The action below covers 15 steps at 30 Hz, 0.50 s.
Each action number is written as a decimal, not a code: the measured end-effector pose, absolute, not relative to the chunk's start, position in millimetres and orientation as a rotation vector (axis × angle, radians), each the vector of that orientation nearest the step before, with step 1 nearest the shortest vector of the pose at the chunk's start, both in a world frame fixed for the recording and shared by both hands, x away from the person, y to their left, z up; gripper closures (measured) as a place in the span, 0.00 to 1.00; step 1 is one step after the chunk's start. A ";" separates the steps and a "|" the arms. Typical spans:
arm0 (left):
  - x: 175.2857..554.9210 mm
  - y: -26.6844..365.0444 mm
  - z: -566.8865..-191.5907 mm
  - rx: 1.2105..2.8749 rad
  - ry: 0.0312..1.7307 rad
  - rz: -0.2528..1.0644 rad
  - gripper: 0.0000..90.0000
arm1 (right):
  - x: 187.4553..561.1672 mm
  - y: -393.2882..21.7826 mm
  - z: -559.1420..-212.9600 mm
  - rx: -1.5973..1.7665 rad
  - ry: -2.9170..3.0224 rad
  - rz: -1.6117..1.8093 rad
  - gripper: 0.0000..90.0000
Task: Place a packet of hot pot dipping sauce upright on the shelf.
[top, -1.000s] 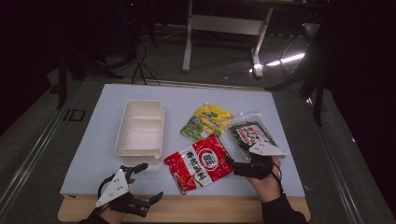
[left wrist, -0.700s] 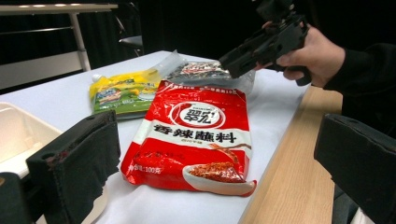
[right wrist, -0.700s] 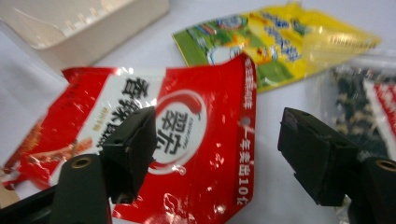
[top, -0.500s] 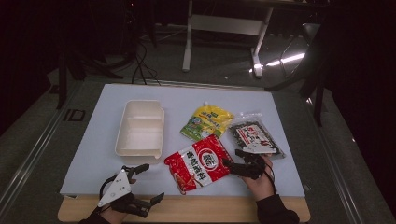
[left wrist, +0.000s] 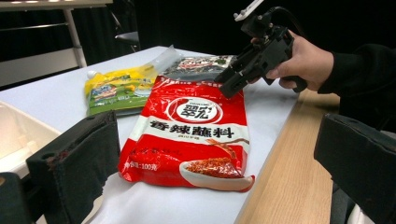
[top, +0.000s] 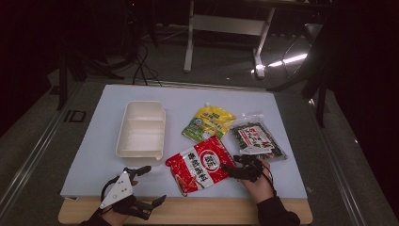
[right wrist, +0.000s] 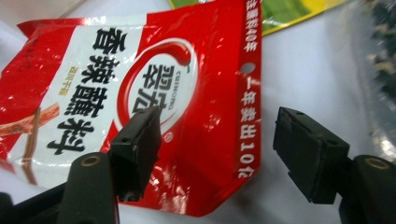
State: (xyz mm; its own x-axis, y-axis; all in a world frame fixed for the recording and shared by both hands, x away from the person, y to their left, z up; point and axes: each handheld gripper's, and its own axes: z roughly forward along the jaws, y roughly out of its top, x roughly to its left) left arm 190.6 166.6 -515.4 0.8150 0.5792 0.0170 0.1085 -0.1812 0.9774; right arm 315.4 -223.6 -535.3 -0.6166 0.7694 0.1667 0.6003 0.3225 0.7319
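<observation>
Right hand-held gripper (top: 231, 169): low over the worktop (top: 94, 141) near its near edge, toward the right corner, pointing at the top edge of the red seasoning packet (top: 201, 165). Its jaws have just been closing, yet a fair gap remains between them. In the right gripper view one jaw stands over the printed face of the packet and the other over bare worktop just past the packet's sealed edge, so that edge lies between them. The pads do not press on it. The person's right hand (top: 258, 181) grips the body of the tool.

Left hand-held gripper (top: 148, 186): at the near left corner of the worktop, jaws wide apart with nothing between them, well apart from the packet.

Red seasoning packet: lies flat near the middle of the near edge, tilted, with one corner toward that edge.

Other items: yellow-green pouch (top: 209, 122) just beyond the red packet; a clear bag of dark dried food (top: 256, 136) beside it toward the right edge; a white two-compartment tray (top: 141, 128) left of centre, both compartments bare.
</observation>
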 end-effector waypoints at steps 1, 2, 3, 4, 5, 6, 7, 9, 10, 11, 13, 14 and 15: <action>190.6 166.5 -515.5 1.724 0.538 0.458 0.01 | 315.2 -223.5 -535.5 1.255 2.384 1.179 0.37; 190.7 166.6 -515.5 1.725 0.539 0.458 0.01 | 315.0 -223.2 -535.5 1.260 2.392 1.183 0.38; 190.8 166.6 -515.5 1.725 0.539 0.457 0.01 | 314.7 -222.8 -535.5 1.269 2.404 1.189 0.40; 190.8 166.5 -515.5 1.725 0.540 0.458 0.01 | 314.5 -222.5 -535.6 1.270 2.417 1.194 0.41; 190.8 166.5 -515.5 1.725 0.539 0.459 0.01 | 314.2 -221.8 -535.7 1.272 2.422 1.187 0.42; 190.8 166.4 -515.6 1.725 0.539 0.457 0.01 | 313.9 -221.5 -535.8 1.273 2.430 1.181 0.44; 190.7 166.4 -515.6 1.726 0.539 0.458 0.01 | 314.0 -222.0 -536.1 1.272 2.437 1.178 0.47; 190.8 166.2 -515.7 1.726 0.539 0.458 0.01 | 314.2 -224.3 -536.7 1.280 2.429 1.158 0.56; 190.8 166.2 -515.8 1.726 0.539 0.457 0.01 | 314.7 -225.6 -537.1 1.290 2.437 1.143 0.59; 190.9 166.1 -515.8 1.726 0.539 0.457 0.01 | 314.6 -226.7 -537.3 1.290 2.439 1.130 0.64; 190.9 166.2 -515.8 1.725 0.540 0.457 0.01 | 314.8 -228.6 -537.3 1.288 2.451 1.093 0.74; 191.1 166.2 -515.8 1.725 0.539 0.456 0.01 | 315.1 -229.4 -537.3 1.293 2.458 1.081 0.78; 191.1 166.1 -515.9 1.725 0.540 0.456 0.01 | 315.4 -230.3 -537.1 1.300 2.460 1.081 0.84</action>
